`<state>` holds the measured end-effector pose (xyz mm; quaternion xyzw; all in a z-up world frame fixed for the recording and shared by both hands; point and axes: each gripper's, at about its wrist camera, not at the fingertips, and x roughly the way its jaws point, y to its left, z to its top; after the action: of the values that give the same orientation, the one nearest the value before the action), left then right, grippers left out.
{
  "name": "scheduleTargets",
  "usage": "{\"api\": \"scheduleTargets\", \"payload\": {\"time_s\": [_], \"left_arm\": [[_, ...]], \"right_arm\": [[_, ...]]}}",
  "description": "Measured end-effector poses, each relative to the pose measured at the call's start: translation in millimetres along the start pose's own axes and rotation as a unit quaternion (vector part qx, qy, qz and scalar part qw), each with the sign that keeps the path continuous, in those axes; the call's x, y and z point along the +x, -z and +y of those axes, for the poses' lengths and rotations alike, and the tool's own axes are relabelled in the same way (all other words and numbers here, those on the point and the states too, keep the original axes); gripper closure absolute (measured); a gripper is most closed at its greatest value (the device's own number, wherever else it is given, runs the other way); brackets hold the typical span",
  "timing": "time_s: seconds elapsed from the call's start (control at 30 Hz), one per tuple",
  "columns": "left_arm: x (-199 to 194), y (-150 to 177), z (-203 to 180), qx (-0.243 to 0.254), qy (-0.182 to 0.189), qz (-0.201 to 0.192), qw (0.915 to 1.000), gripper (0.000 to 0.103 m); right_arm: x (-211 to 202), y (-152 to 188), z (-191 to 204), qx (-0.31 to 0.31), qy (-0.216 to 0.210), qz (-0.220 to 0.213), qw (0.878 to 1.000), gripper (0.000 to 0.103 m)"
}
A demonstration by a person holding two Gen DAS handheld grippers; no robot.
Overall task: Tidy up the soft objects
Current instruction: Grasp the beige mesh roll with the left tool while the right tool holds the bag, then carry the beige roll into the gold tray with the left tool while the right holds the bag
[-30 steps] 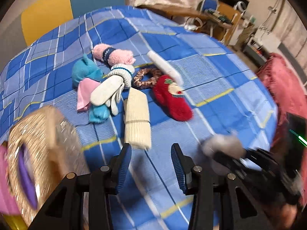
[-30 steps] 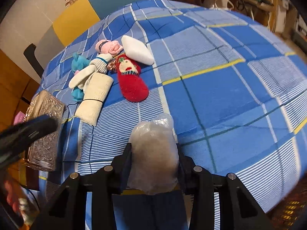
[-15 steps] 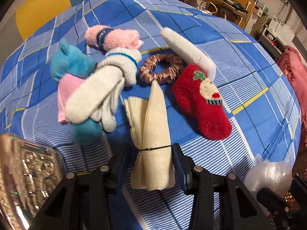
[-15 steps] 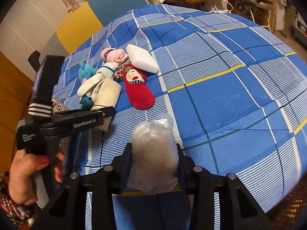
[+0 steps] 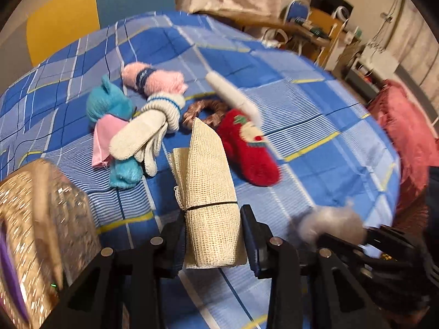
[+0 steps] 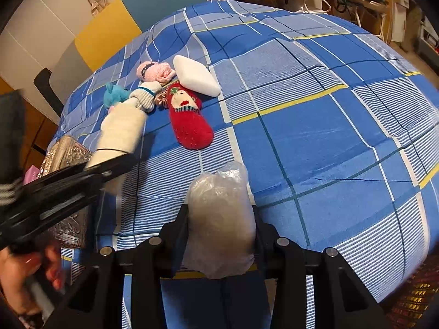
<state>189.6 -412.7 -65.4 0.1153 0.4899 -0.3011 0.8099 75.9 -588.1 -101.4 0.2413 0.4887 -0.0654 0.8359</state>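
Left wrist view shows our left gripper (image 5: 214, 242) clamped on a cream, loosely woven cloth roll bound by a thin black band (image 5: 210, 205), raised above the blue plaid bedspread (image 5: 315, 115) near its front edge. Our right gripper (image 6: 221, 235) squeezes a clear plastic bag of greyish fluff (image 6: 221, 219). We judge the roll's free end could sag and slip from the band, or snag the red Christmas sock (image 5: 247, 150) beyond it.
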Motion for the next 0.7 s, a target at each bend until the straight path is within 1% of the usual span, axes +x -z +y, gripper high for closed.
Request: {"api": "scheduleTargets", "payload": {"time_s": [0.17,0.27,0.3,0.4,0.47,0.53,0.63,0.7], "left_arm": [[-34.7,12.6,-2.6,-0.008,0.034,-0.022,0.9991,0.067],[-55.4,18.7,1.7,-0.01,0.062,-0.038,0.9973,0.067],[-66.0,22.6,4.0,-0.011,0.071,-0.045,0.9964,0.067],[-92.0,33.2,12.1,-0.014,0.087,-0.063,0.9941,0.067],[-106.3,38.4,21.2,-0.018,0.093,-0.073,0.9929,0.067],[-124.3,44.4,33.9,-0.027,0.095,-0.09,0.991,0.067],[-151.3,54.9,53.9,-0.034,0.088,-0.117,0.9887,0.067],[-169.0,61.5,73.7,-0.048,0.082,-0.132,0.9867,0.067]], "right_arm": [[6.9,2.0,3.1,-0.013,0.011,0.012,1.0,0.061],[8.0,2.7,4.7,-0.021,0.016,0.014,1.0,0.06],[9.1,3.1,4.9,-0.023,0.016,0.018,0.999,0.059],[11.4,3.7,6.4,-0.029,0.019,0.023,0.999,0.058],[11.6,4.3,8.7,-0.037,0.025,0.022,0.999,0.058],[11.0,5.3,11.4,-0.05,0.033,0.02,0.998,0.061],[6.7,6.0,14.7,-0.063,0.036,0.009,0.997,0.063],[2.1,5.9,16.2,-0.069,0.034,-0.004,0.997,0.063]]}}
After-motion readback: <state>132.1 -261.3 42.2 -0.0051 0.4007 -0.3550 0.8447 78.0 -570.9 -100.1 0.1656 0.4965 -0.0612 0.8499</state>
